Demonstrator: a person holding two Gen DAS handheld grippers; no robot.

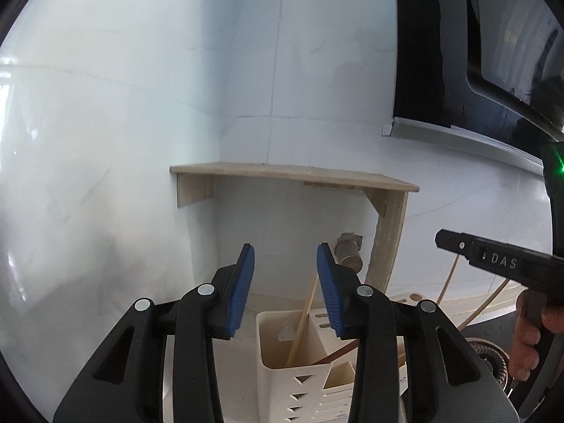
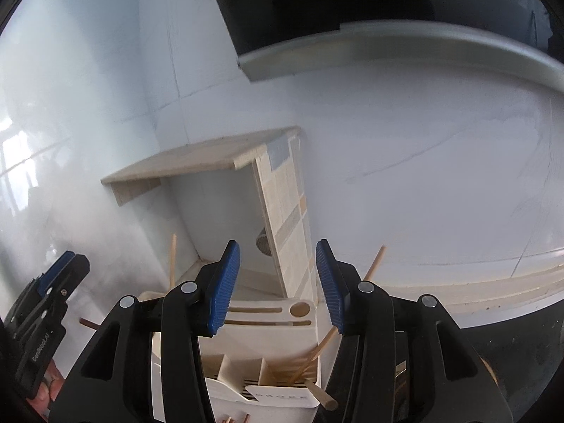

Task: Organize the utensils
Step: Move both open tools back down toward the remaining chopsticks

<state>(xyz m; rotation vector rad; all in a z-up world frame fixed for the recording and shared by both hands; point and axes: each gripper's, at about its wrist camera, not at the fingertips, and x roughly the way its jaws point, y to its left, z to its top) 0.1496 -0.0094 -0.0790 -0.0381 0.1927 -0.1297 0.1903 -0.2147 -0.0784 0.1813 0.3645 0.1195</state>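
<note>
The left gripper (image 1: 285,289) hangs over a cream utensil holder (image 1: 299,377) with triangle cut-outs in its wall, its blue-padded fingers (image 1: 241,292) apart and nothing between them. One pale chopstick (image 1: 304,320) leans upright in the near compartment of the holder, and a darker brown stick (image 1: 338,350) lies slanted across the next one.

From the other side, the right gripper (image 2: 278,287) stands above the same holder, which there shows several dividers and a slotted lid (with a round hole at one end). Its fingers (image 2: 329,285) are also apart and grip nothing. A chopstick (image 2: 347,303) leans out of the right-hand compartment, passing just beside the right finger; whether it touches the pad cannot be told. A short wooden dowel (image 2: 322,396) pokes out near the holder's front edge.

Behind the holder a small wooden shelf (image 1: 292,172) is fixed in the corner of white tiled walls. A person's hand (image 1: 532,338) grips the right tool's handle at the edge of the left view.
</note>
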